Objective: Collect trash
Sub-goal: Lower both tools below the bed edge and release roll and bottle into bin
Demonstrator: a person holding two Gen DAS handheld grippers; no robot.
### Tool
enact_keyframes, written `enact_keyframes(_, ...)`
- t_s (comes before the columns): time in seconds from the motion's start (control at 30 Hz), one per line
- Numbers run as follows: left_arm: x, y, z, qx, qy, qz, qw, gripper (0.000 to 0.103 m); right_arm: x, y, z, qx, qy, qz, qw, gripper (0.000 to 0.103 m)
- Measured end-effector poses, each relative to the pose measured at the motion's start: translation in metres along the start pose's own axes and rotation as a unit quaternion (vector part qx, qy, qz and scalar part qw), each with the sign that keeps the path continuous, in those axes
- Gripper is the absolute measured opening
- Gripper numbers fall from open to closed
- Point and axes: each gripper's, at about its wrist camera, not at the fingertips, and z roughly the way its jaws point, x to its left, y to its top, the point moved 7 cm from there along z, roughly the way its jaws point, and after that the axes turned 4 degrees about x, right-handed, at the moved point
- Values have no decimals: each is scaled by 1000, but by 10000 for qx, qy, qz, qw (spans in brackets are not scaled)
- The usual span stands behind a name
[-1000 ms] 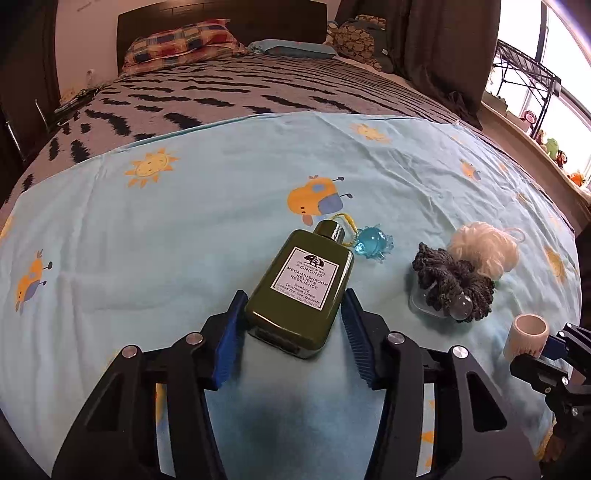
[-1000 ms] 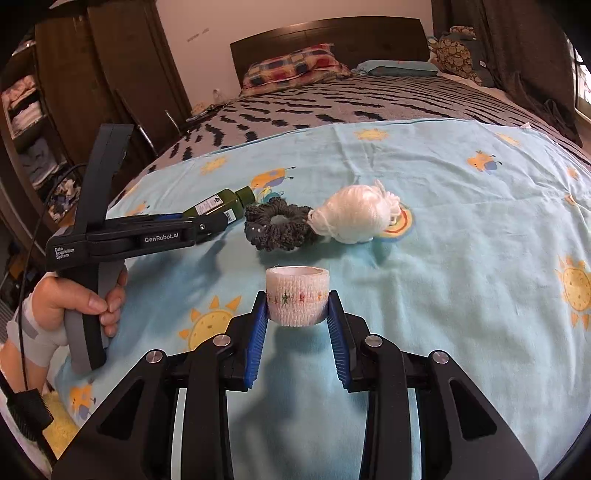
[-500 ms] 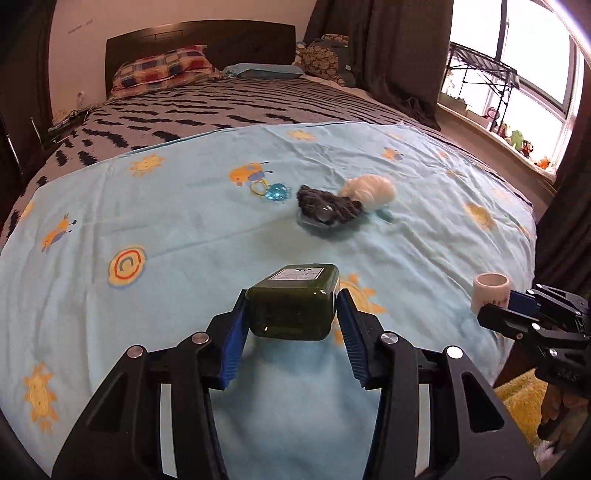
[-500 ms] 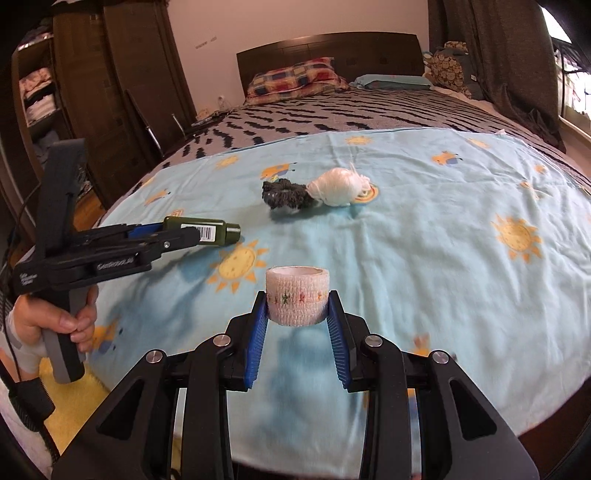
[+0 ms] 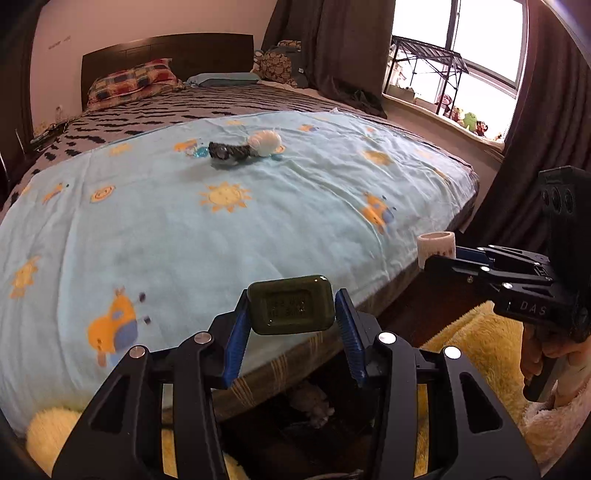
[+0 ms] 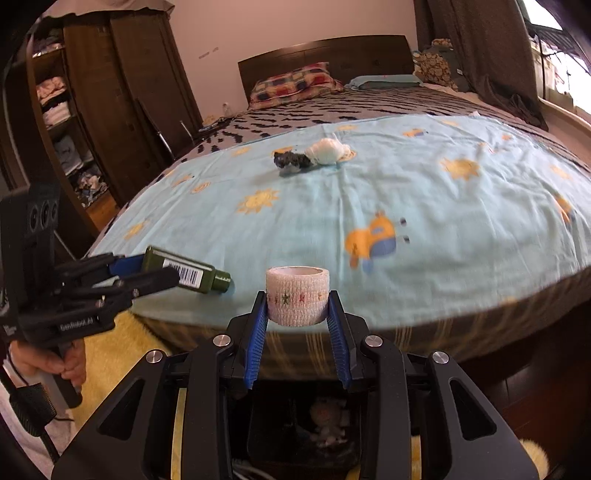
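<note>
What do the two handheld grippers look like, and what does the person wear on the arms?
Both the left gripper and the right gripper have black angular frames with silver screws and ribbed blue pads. The left one carries white "GenRobot.AI" lettering and a black cable; the right one shows "DAS". A pale fuzzy sleeve covers the right arm.

Bedroom. Bed (image 5: 332, 177) with pale blue sun-print sheet over a black-and-grey zigzag cover; dark wooden headboard (image 5: 166, 50); patchwork pillow (image 5: 133, 79). Pale wall (image 6: 288, 29). Dark open wardrobe (image 6: 81, 110) with folded clothes. Bright window (image 5: 480, 37), dark curtains (image 5: 332, 44), metal rack (image 5: 424, 62). Yellow shag rug (image 5: 476, 350) on dark floor.
</note>
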Motion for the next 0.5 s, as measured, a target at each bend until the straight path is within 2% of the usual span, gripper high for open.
enact_keyframes(0.13,-15,-39,12,347,-222,-134,9991,42,-8,-34,5,299,46,274,9992,33)
enact_keyframes(0.27,-20,-72,34,747,-275,-177,9967,42,-18,-66,24,694,33,568,9960,33)
enact_keyframes(0.5,-16,-110,87,1439,-341,-373,9883,42,-22,-107,66,1378,-50,682,9881,33)
